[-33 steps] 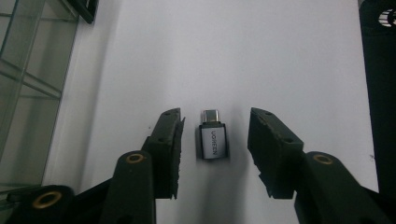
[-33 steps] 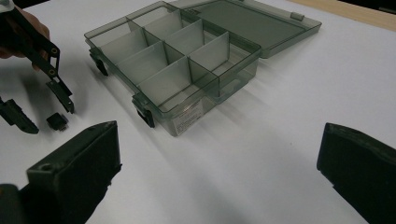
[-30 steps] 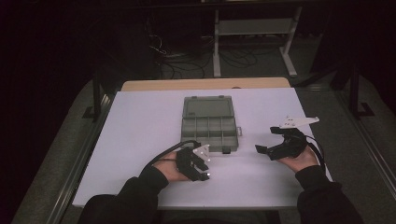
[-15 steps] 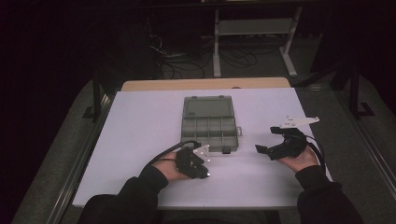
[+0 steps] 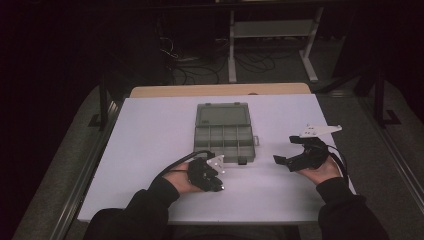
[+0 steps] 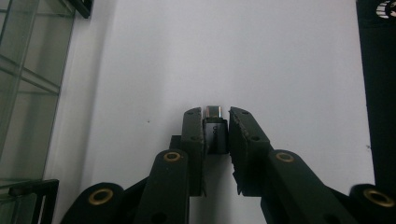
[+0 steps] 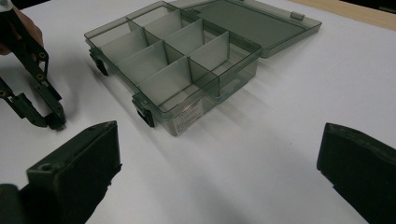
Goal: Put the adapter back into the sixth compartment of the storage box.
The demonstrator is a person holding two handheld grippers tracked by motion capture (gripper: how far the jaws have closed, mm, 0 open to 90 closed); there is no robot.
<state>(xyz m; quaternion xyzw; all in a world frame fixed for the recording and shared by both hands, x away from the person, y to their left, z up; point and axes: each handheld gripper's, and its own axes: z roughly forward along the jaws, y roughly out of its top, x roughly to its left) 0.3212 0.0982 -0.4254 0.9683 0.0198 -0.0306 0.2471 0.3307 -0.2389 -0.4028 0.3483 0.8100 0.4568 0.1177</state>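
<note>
1. On the white table (image 5: 150, 130), just in front of the near edge of the compartment box (image 5: 223, 131), the left gripper (image 5: 218, 186) is pointing down at the surface in the person's left hand (image 5: 179, 181).
2. Its jaws are pinching a small black plug with a metal tip (image 6: 215, 133); the two pads are pressing on its sides, and the metal end is sticking out just past the fingertips (image 6: 192, 122) in the left gripper view.
3. The jaws have just been closing, with the plug between them.
4. In the right gripper view the left gripper (image 7: 55, 122) is showing at the far left, its tip sitting low at the table; whether the plug is touching the surface I cannot tell.
5. The box is lying open near the middle of the table, its lid (image 5: 223, 115) folded flat away from the person, its dividers (image 7: 180, 56) splitting it into several compartments, all of them bare as far as the views show.
6. The right gripper (image 5: 284, 149) is resting to the right of the box, well apart from it, held in the right hand (image 5: 320, 171).
7. Its jaws are standing spread wide with nothing between them, pointing toward the box's near corner (image 7: 147, 114).
</note>
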